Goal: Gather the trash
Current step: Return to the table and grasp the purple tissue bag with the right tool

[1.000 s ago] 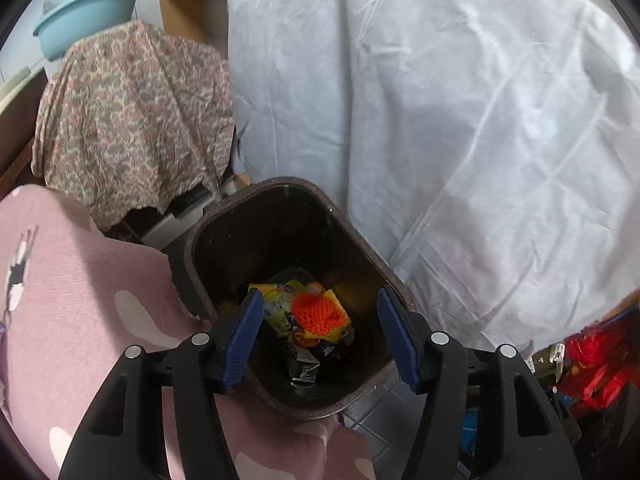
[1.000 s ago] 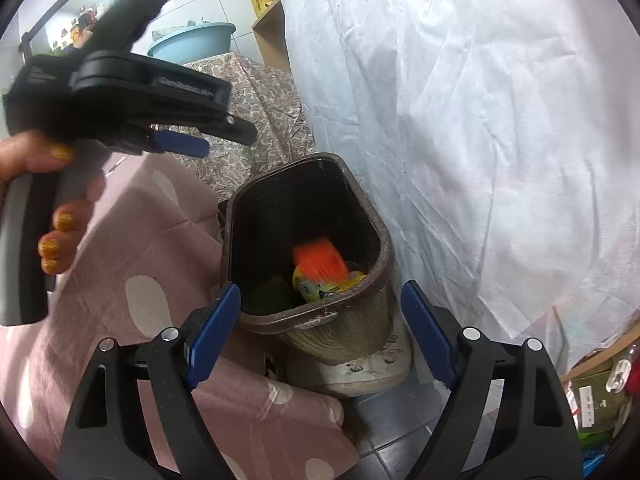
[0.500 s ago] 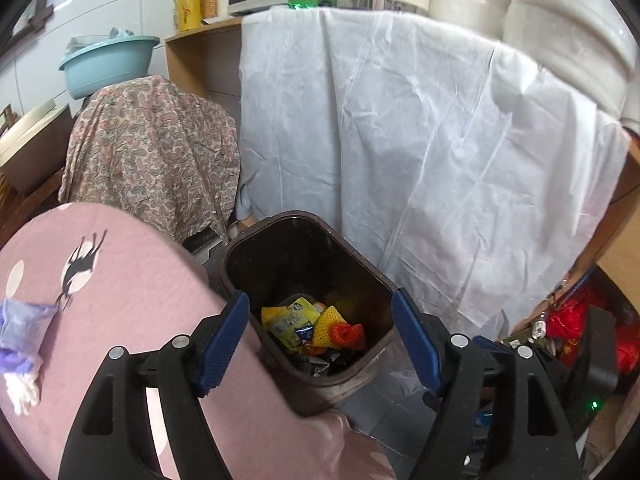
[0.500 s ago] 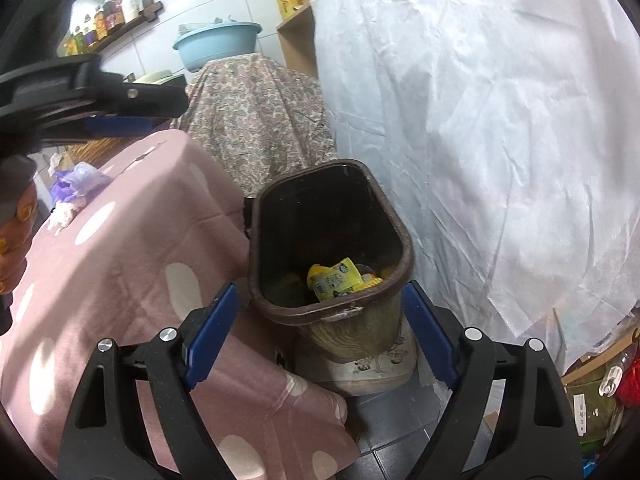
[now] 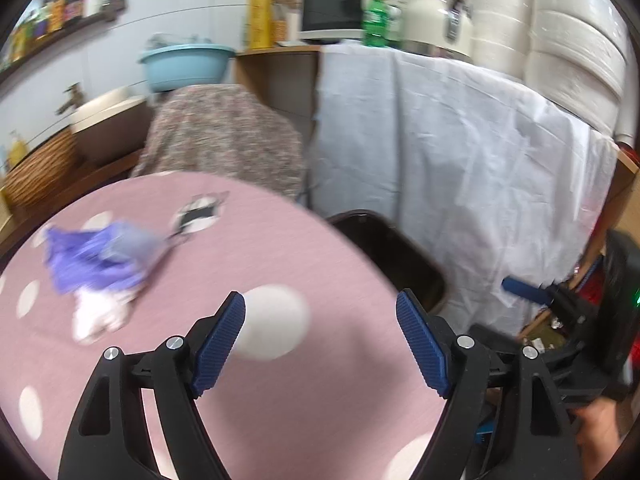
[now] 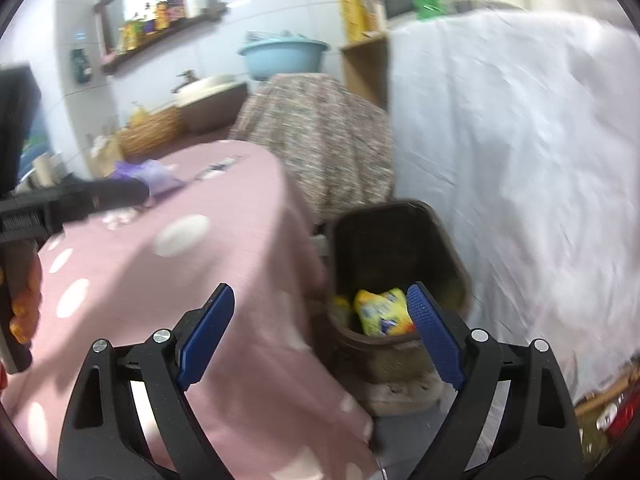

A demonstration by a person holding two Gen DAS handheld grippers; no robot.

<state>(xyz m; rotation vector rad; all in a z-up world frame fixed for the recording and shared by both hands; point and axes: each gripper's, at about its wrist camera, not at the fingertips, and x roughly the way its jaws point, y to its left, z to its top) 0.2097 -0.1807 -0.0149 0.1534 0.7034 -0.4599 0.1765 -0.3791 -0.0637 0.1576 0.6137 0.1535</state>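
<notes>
A brown trash bin [image 6: 400, 248] stands on the floor beside the pink dotted table [image 6: 168, 280] and holds a yellow wrapper [image 6: 382, 312]. Its rim also shows in the left wrist view [image 5: 400, 252]. A crumpled purple bag [image 5: 100, 256] with a white scrap [image 5: 96, 316] lies on the table [image 5: 280, 400], left of my left gripper [image 5: 320, 316], which is open and empty above the tabletop. The purple bag shows far off in the right wrist view [image 6: 154, 174]. My right gripper [image 6: 320, 308] is open and empty, near the table's edge and the bin.
A white sheet [image 5: 460, 152] covers furniture right of the bin. A floral cloth [image 6: 316, 136] drapes something behind it, with a blue basin [image 6: 284, 56] above. A wicker basket [image 6: 148, 136] stands behind the table. Red items [image 6: 624, 408] lie at the floor's right.
Both grippers have pulled up and left from the bin toward the table. The orange net, falling a second ago, lies hidden in the bin. The purple bag now shows closer in the left view.
</notes>
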